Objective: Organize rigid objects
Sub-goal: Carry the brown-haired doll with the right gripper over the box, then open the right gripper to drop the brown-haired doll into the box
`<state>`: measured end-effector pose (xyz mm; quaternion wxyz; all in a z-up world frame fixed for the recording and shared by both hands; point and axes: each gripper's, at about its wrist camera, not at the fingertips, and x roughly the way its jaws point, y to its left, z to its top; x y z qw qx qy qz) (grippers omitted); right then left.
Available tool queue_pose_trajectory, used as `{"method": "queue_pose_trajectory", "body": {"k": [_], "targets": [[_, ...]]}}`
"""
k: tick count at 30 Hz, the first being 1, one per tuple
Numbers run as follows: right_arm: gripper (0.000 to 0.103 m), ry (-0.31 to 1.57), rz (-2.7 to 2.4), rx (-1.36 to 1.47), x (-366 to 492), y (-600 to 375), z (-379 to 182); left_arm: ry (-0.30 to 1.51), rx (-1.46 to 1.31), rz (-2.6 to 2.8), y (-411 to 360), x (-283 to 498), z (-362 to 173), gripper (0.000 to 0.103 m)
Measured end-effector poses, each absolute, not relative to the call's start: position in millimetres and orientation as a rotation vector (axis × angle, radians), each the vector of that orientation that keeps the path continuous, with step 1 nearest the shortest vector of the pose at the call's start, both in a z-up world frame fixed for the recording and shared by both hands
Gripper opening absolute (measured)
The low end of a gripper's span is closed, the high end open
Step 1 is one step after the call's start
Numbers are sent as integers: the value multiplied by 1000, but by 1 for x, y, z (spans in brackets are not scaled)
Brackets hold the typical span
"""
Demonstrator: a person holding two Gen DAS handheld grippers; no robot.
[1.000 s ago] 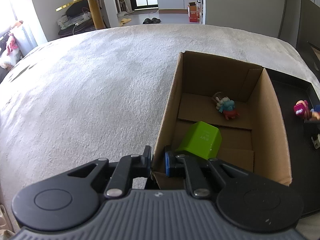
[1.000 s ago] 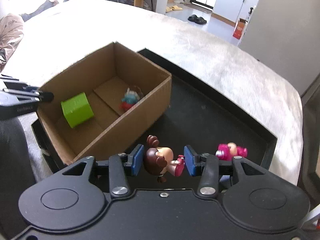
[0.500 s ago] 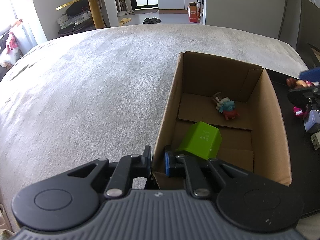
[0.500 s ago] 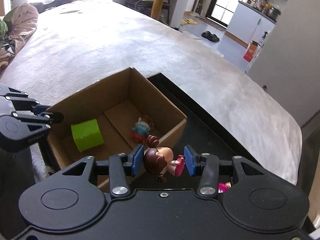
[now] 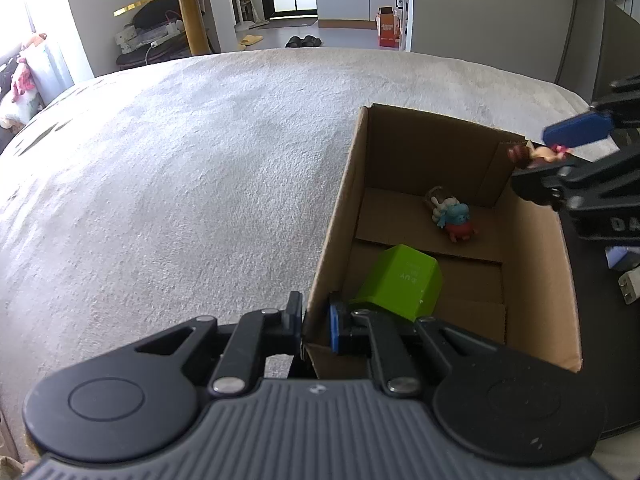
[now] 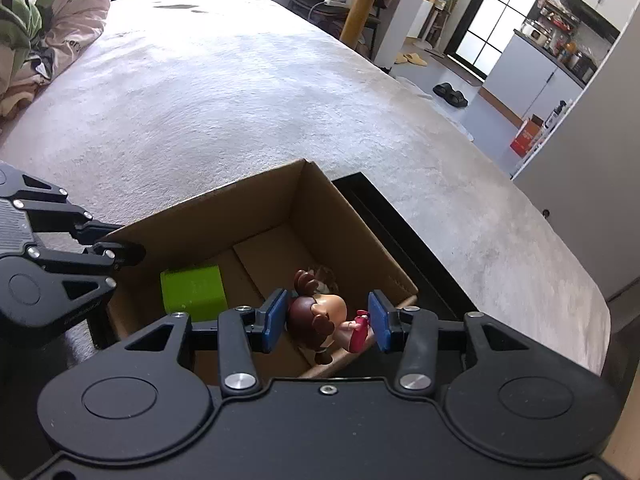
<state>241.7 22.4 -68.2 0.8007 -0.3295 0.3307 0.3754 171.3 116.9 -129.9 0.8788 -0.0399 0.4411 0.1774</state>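
The left gripper (image 5: 315, 322) is clamped narrow on the near corner wall of the cardboard box (image 5: 340, 216), one finger outside and one inside; in my judgement this grip steadies the box so it does not shift while items go in. The right gripper (image 6: 327, 323) holds a brown-haired doll figurine (image 6: 320, 316) between its blue pads, fingers closed part-way on it, head against the left pad and pink end against the right. The figurine hangs above the box's near rim, over the opening, evidently positioned for release inside. Box contents: a green plastic block (image 5: 400, 282) lying tilted near the left gripper's corner, and a small blue-and-red toy figure (image 5: 454, 216) lying on the floor flaps toward the far end. The box sits partly on a black tray (image 6: 404, 232), which rests on a grey carpeted surface (image 5: 180, 184). At the tray's edge in the left wrist view a white plug-like item (image 5: 630, 290) shows, too cropped to identify. The task appears to be under way, with the held figurine not yet deposited.
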Motion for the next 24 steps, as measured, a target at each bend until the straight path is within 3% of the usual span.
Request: {"method": "queue_pose_trajectory", "body": {"k": [10, 24], "targets": [[44, 662, 780, -781, 250, 42, -78, 916, -93, 368, 118, 170, -131, 12], [60, 642, 743, -781, 245, 35, -76, 915, -101, 362, 120, 169, -130, 12]]}}
